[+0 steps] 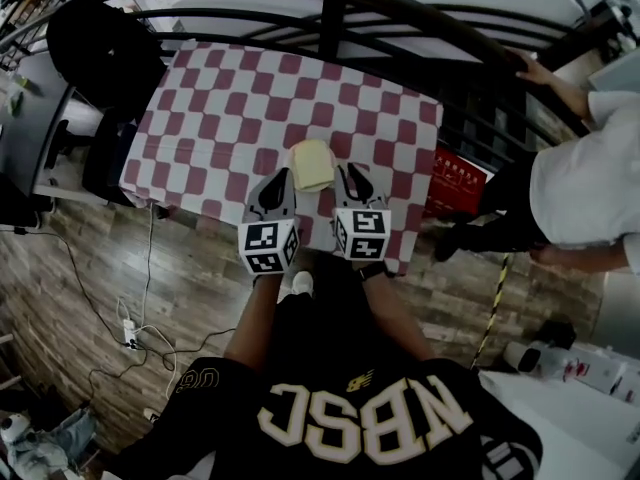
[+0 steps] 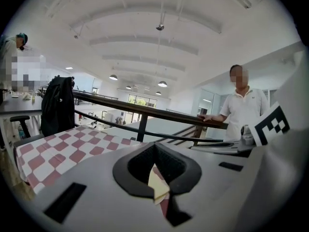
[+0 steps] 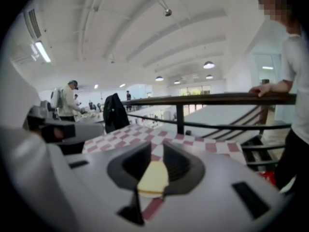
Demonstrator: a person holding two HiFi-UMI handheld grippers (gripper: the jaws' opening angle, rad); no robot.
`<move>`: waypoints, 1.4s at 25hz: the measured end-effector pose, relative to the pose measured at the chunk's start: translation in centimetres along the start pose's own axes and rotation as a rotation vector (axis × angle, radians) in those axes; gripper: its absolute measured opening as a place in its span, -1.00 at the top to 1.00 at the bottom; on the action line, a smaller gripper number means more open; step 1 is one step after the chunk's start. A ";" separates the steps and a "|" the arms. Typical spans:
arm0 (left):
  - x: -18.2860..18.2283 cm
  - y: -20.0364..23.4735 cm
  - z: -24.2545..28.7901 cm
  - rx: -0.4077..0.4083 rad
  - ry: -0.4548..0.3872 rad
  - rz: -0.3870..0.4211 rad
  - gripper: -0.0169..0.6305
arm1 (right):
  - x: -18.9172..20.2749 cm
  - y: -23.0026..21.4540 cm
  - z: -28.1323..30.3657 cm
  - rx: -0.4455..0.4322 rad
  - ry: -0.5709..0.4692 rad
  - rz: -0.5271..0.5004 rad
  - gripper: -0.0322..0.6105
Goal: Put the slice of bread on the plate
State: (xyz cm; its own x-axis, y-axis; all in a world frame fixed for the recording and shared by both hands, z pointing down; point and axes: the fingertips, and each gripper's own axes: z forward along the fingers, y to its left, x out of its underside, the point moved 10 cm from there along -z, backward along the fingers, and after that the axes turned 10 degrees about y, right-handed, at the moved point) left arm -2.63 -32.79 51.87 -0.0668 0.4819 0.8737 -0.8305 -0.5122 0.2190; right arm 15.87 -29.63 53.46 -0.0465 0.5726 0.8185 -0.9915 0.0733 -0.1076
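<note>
Flanking the slice of bread (image 1: 310, 165): left gripper (image 1: 284, 174), jaws together; right gripper (image 1: 352, 172), jaws apart (both pointing forward)

Wood floor (image 1: 200, 268), dark railing (image 2: 145, 111), arched white ceiling (image 2: 159, 52)

White left gripper (image 1: 283, 176), black jaws, bare forearms (image 1: 256, 313)

Ahead of left gripper (image 1: 283, 178): we see open checkered desk (image 1: 250, 108) up to railing (image 1: 330, 13).
Toward right gripper (image 1: 352, 176): bread slice (image 1: 311, 164) blocks us.
</note>
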 end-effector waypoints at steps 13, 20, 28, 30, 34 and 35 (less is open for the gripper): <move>-2.0 -2.0 -3.7 0.061 -0.099 0.126 0.90 | -3.6 3.8 -7.1 0.029 -0.179 -0.069 0.86; -2.8 -2.5 -4.8 0.068 -0.147 0.159 0.90 | -4.4 4.7 -8.9 0.043 -0.249 -0.076 0.86; -3.3 -1.5 -5.2 0.045 -0.173 0.150 0.90 | -4.9 5.3 -8.6 0.024 -0.251 -0.095 0.86; -3.1 -1.6 -5.5 0.040 -0.170 0.142 0.90 | -4.8 5.8 -8.7 0.010 -0.248 -0.110 0.86; -2.6 -1.5 -5.4 0.034 -0.162 0.136 0.90 | -4.5 6.5 -8.2 -0.017 -0.232 -0.117 0.86; -2.8 -1.4 -5.3 0.034 -0.165 0.140 0.90 | -4.7 6.7 -8.1 -0.021 -0.231 -0.117 0.86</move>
State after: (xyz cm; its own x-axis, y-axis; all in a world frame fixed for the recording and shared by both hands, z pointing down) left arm -4.22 -29.62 46.82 -0.0860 0.2826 0.9554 -0.8003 -0.5907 0.1027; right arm 10.47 -25.23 44.33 0.0393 0.3579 0.9329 -0.9892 0.1459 -0.0143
